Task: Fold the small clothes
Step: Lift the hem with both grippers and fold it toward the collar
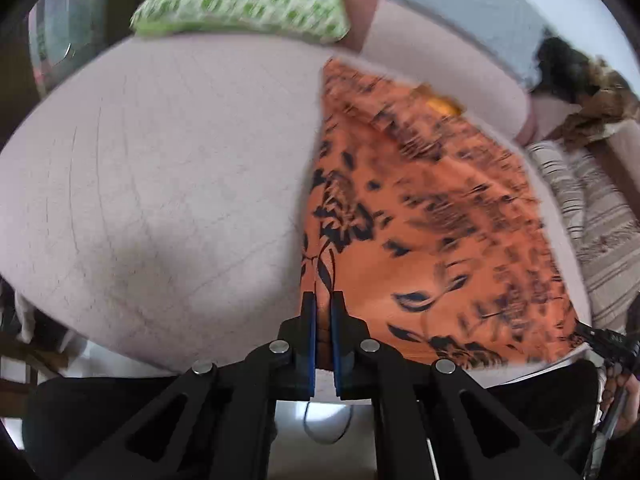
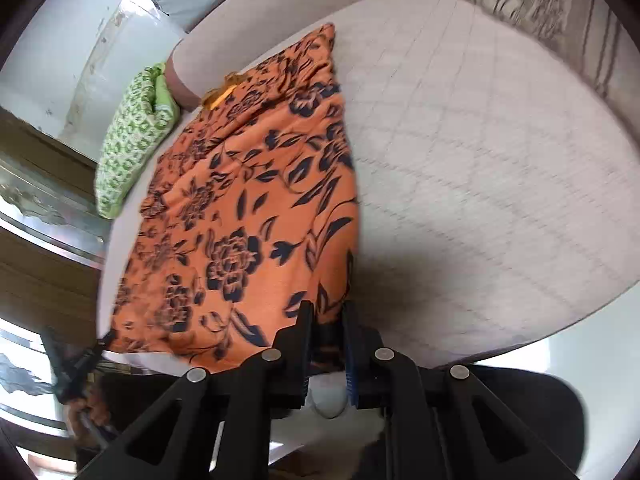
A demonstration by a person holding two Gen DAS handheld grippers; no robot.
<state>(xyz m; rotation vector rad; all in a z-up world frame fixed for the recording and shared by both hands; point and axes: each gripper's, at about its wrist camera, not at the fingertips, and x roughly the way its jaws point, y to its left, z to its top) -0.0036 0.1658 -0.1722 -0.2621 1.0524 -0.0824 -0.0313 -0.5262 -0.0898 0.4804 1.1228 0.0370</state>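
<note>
An orange garment with a black flower print lies spread on a pale pink quilted bed. My left gripper is shut on its near left corner. In the right wrist view the same garment reaches from the bed's near edge toward the pillows. My right gripper is shut on its near right corner. The other gripper's tip shows at the garment's lower left corner, and the right one shows at the garment's far corner in the left view.
A folded green and white patterned cloth lies at the far side of the bed, also in the right wrist view. A striped beige cloth lies to the right. Pink pillows sit beyond the garment. The bed edge runs close below both grippers.
</note>
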